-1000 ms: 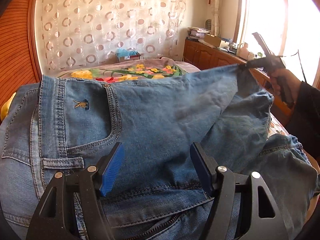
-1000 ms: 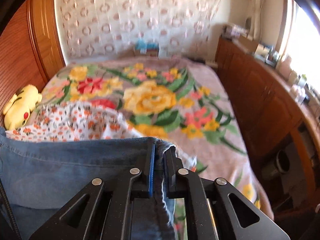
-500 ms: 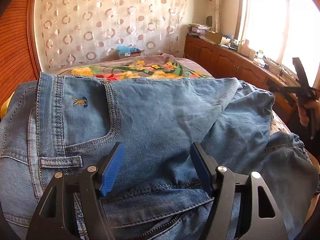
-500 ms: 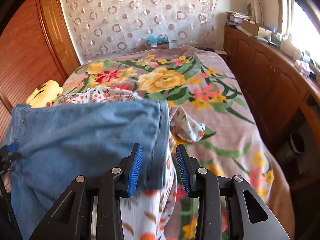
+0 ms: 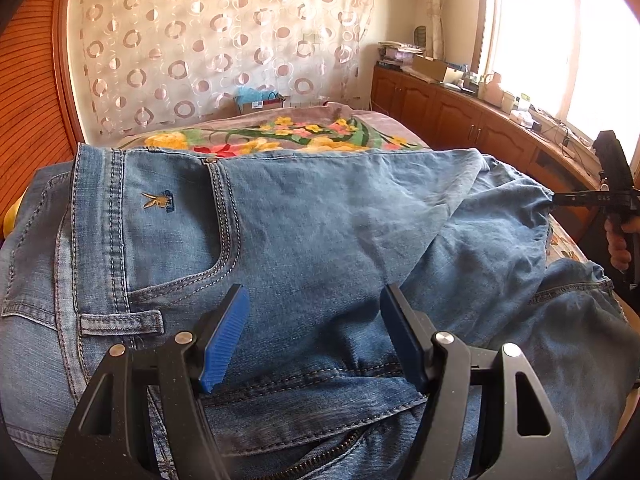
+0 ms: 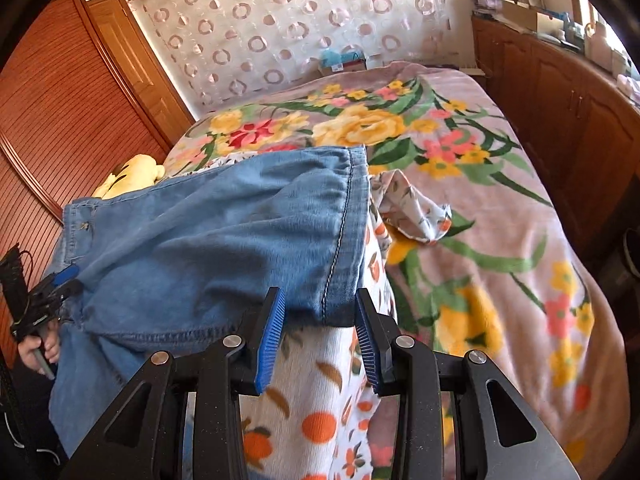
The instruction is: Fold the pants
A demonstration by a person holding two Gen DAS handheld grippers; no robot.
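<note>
While the pants point(image 5: 304, 240) lie spread over the bed point(image 6: 500, 208), the right hand-held gripper point(image 6: 320, 332) has just been opening: a second ago its blue pads were clamped on the hem of one leg, and now they stand apart with the hem corner point(image 6: 340, 312) just ahead of the gap, neither pad pressing on it. That leg, held up in the air before, now lies flat, folded across the rest of the denim, its stitched hem edge running toward the floral blanket point(image 6: 460, 152). Under the hem lies a white cloth printed with oranges point(image 6: 312, 408), part of it bunched just beside the hem on the blanket.

In the left wrist view the left hand-held gripper point(image 5: 312, 336) hangs over the waistband area much as it did a second ago, jaws wide and released, nothing between the pads; denim lies below them. The front pocket with a small embroidered logo point(image 5: 158, 202) sits to its left, a zipper point(image 5: 320, 456) at the bottom edge. At the right edge of this view the right hand-held gripper point(image 5: 612, 196) has drawn away from the fabric toward the window side, a hand point(image 5: 620, 240) on its handle. A yellow plush toy point(image 6: 128, 176) rests by the wooden wardrobe point(image 6: 60, 128).
</note>
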